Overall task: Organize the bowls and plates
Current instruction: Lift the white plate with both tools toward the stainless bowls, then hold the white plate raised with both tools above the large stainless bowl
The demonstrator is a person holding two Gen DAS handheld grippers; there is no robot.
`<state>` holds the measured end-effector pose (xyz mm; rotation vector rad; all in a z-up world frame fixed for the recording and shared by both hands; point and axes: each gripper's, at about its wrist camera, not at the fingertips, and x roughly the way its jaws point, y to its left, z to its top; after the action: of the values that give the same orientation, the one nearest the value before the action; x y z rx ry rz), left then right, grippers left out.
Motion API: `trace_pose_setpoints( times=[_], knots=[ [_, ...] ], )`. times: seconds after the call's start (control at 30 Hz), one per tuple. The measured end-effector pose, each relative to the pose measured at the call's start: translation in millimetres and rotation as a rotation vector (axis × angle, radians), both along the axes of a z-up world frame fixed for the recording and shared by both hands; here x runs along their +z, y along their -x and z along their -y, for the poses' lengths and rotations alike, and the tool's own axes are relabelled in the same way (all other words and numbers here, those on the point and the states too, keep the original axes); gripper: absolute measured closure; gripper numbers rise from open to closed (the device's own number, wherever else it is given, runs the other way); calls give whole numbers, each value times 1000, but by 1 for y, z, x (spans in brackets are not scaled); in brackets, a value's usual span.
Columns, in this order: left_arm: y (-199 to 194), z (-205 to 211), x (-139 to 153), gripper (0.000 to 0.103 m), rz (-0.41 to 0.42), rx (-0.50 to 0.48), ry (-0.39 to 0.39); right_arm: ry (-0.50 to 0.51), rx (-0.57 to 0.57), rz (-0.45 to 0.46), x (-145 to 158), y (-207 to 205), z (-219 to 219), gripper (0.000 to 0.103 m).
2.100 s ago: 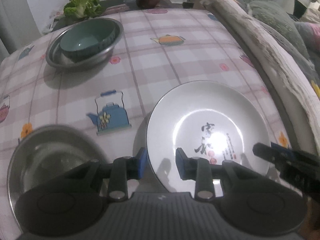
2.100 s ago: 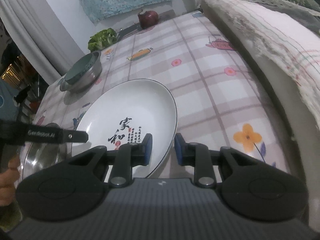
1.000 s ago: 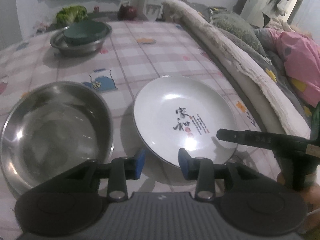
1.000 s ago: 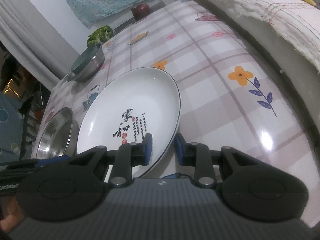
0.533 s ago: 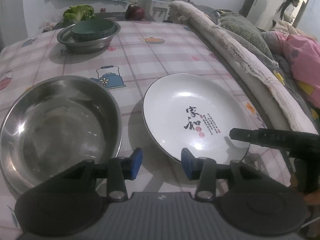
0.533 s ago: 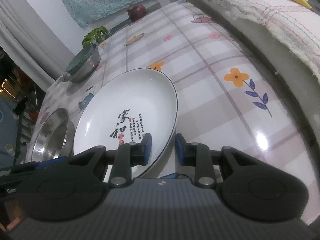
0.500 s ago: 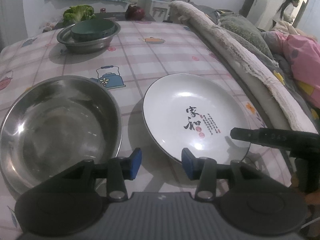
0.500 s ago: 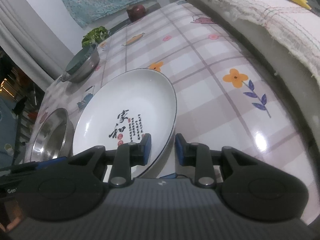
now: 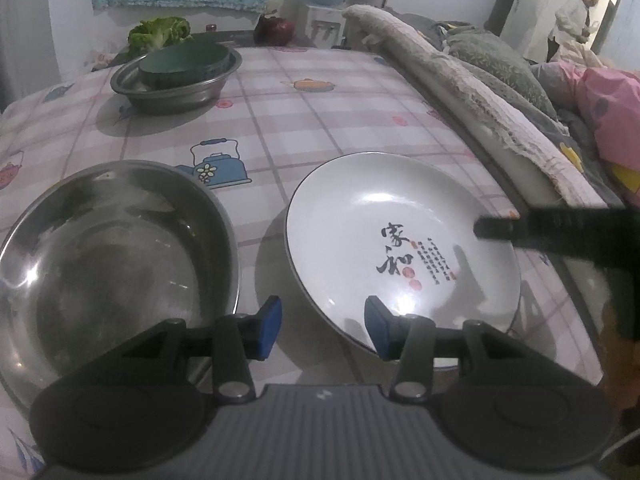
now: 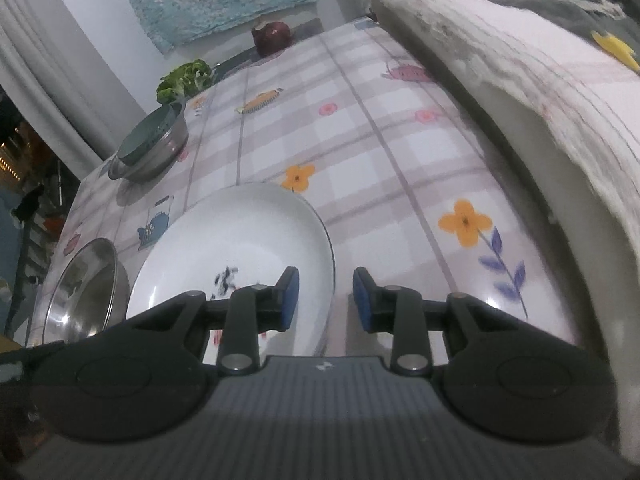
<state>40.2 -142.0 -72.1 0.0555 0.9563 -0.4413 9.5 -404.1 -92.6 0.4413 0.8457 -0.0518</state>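
A white plate (image 9: 400, 236) with black calligraphy lies on the checked tablecloth; it also shows in the right wrist view (image 10: 236, 248). A large steel bowl (image 9: 108, 256) sits to its left, also seen in the right wrist view (image 10: 80, 288). A green bowl (image 9: 184, 62) rests inside a steel basin (image 9: 176, 84) at the far side. My left gripper (image 9: 322, 330) is open, straddling the plate's near left rim. My right gripper (image 10: 324, 300) is open with the plate's right rim between its fingers; its finger (image 9: 520, 226) shows over the plate's right side.
A rolled blanket (image 10: 520, 80) and bedding run along the table's right edge. Green lettuce (image 9: 158, 34) and a dark red fruit (image 9: 276, 28) sit at the far end. A person (image 9: 572, 28) stands in a doorway at the far right.
Both grippers have opened wider. The right gripper has lifted and tilted, and the plate sits lower in its view. The left view has shifted slightly right.
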Motion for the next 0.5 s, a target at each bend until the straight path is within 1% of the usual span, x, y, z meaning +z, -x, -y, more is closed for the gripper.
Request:
trace_pose_setpoints(
  times=[0.27, 0.4, 0.5],
  knots=[
    [-8, 6, -6, 56, -20, -2, -7, 11, 40, 9, 2, -35, 1, 71],
    [-11, 8, -8, 58, -35, -13, 11, 3, 45, -14, -4, -40, -1, 71],
    [-12, 12, -10, 60, -39, -36, 7, -9, 50, -24, -8, -40, -2, 71]
  ],
)
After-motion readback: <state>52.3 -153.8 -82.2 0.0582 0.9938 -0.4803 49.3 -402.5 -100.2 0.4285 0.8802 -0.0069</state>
